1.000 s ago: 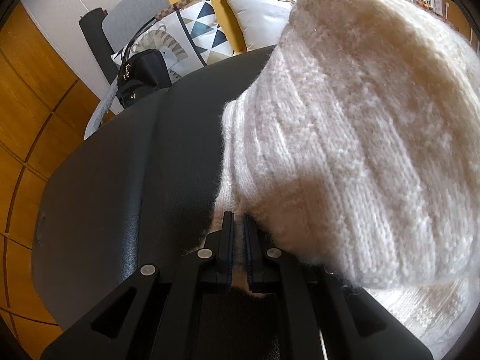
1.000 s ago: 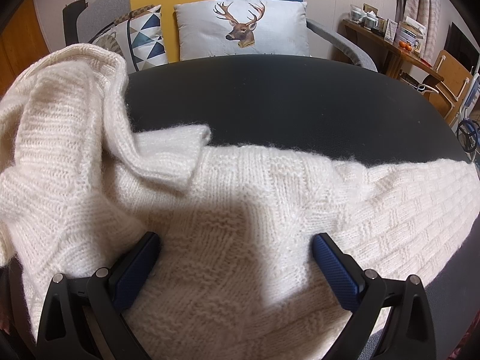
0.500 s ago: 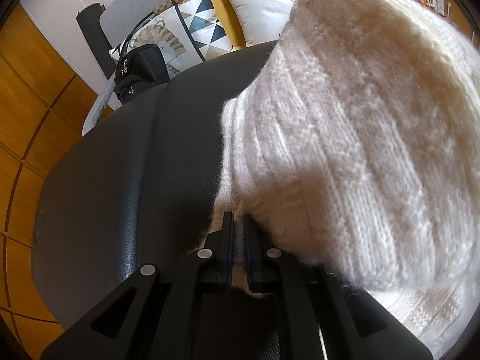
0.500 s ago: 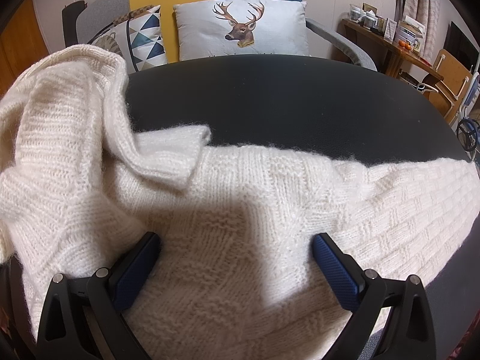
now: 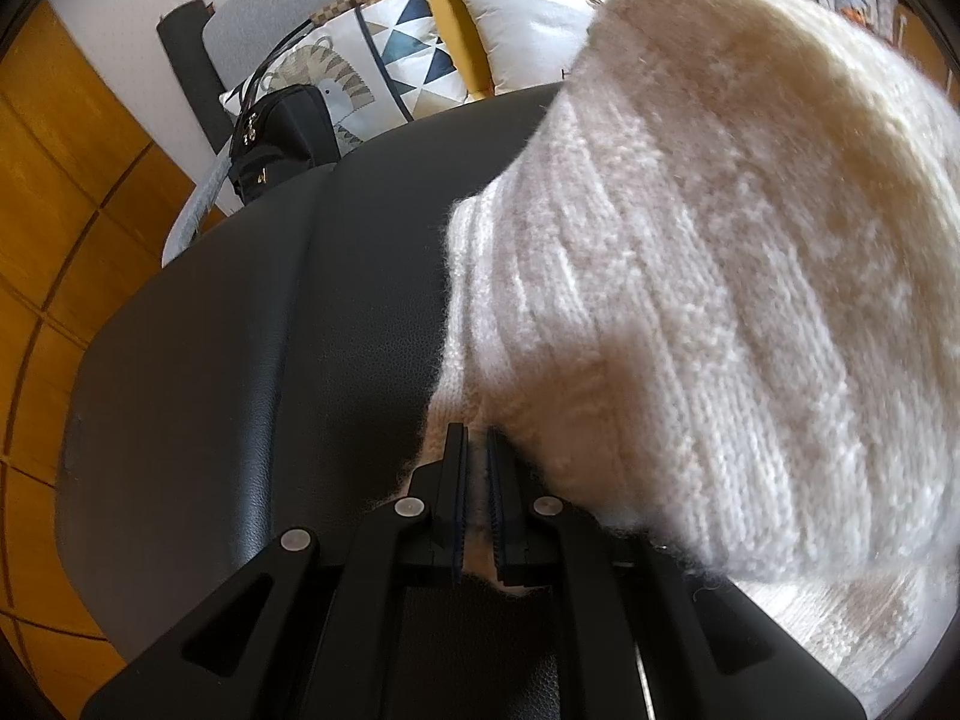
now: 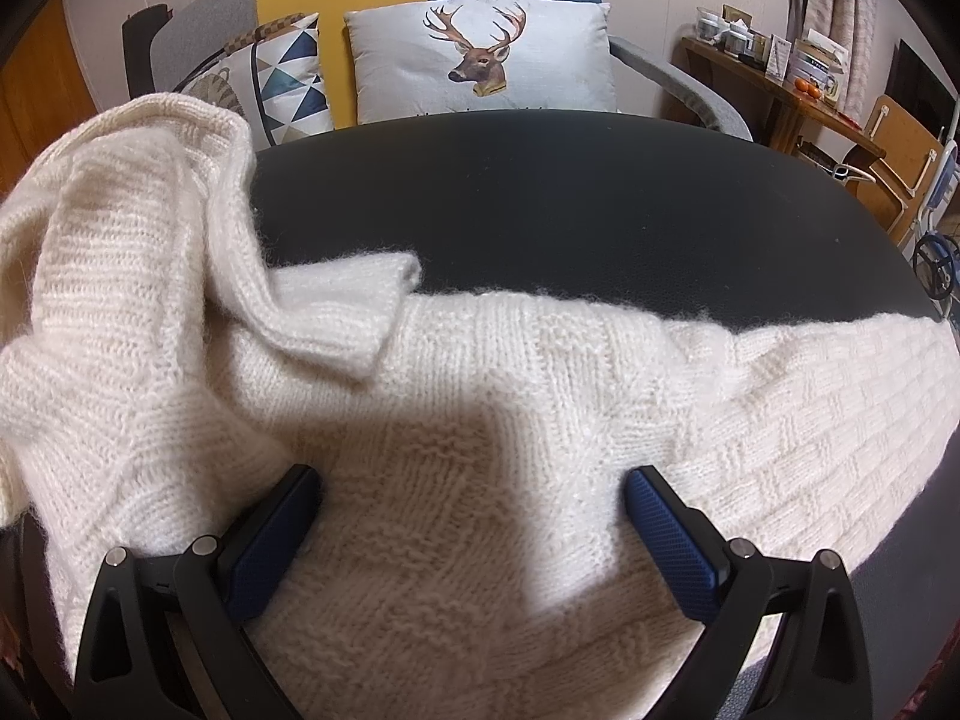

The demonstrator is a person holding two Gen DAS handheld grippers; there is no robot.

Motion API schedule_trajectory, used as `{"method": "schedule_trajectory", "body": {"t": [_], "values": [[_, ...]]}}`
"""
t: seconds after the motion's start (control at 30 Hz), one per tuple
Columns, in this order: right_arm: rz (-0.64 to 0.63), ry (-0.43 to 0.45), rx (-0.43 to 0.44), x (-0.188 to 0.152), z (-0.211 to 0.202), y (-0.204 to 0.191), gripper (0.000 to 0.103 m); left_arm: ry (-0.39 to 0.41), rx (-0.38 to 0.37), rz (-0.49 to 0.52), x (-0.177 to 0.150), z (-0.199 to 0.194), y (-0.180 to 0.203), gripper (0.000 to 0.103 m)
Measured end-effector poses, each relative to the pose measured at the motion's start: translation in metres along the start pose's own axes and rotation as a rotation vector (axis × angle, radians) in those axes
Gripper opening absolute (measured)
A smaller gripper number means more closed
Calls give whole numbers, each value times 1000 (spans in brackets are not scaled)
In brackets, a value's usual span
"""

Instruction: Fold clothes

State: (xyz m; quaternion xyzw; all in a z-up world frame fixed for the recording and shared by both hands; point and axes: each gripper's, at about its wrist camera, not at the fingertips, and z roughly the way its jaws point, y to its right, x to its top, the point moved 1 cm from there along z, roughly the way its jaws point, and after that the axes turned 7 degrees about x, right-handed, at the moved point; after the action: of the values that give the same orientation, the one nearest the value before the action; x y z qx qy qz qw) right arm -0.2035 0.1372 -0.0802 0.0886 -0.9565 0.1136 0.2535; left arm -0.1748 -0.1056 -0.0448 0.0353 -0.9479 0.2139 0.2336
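Almost nothing differs between the earlier pictures and now. In the left wrist view the whole scene has tipped very slightly: the black handbag [image 5: 279, 138] and the patterned cushion [image 5: 384, 54] beyond the far edge of the surface [image 5: 240, 330] sit a touch higher and further left in the picture than a second ago. In the right wrist view the cream sweater [image 6: 480, 420] shows the same folds and the same outline along that far edge.

We look steeply down from both wrists, very close above the black leather worktop [image 5: 228, 396]; both views share the fluffy cream knitted sweater [image 6: 480, 420] and the sofa's deer-print cushion [image 6: 480, 54].
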Motion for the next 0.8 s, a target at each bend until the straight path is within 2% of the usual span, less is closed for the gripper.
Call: {"method": "schedule_trajectory", "body": {"t": [0.03, 0.1, 0.2, 0.3, 0.67, 0.8], "values": [[-1, 0, -1, 0, 0, 0, 103, 1, -5, -9, 0, 0, -1, 6], [-6, 7, -1, 2, -3, -2, 94, 3, -13, -24, 1, 0, -3, 6], [-27, 16, -3, 4, -8, -6, 70, 6, -10, -25, 1, -1, -3, 6], [-46, 13, -1, 4, -9, -11, 61, 5, -11, -30, 2, -1, -2, 6], [-70, 0, -16, 7, -8, -17, 57, 7, 12, 3, 5, 0, 4, 6], [-73, -3, -18, 7, -8, -18, 57, 6, -7, -19, 6, -2, 1, 8]]}}
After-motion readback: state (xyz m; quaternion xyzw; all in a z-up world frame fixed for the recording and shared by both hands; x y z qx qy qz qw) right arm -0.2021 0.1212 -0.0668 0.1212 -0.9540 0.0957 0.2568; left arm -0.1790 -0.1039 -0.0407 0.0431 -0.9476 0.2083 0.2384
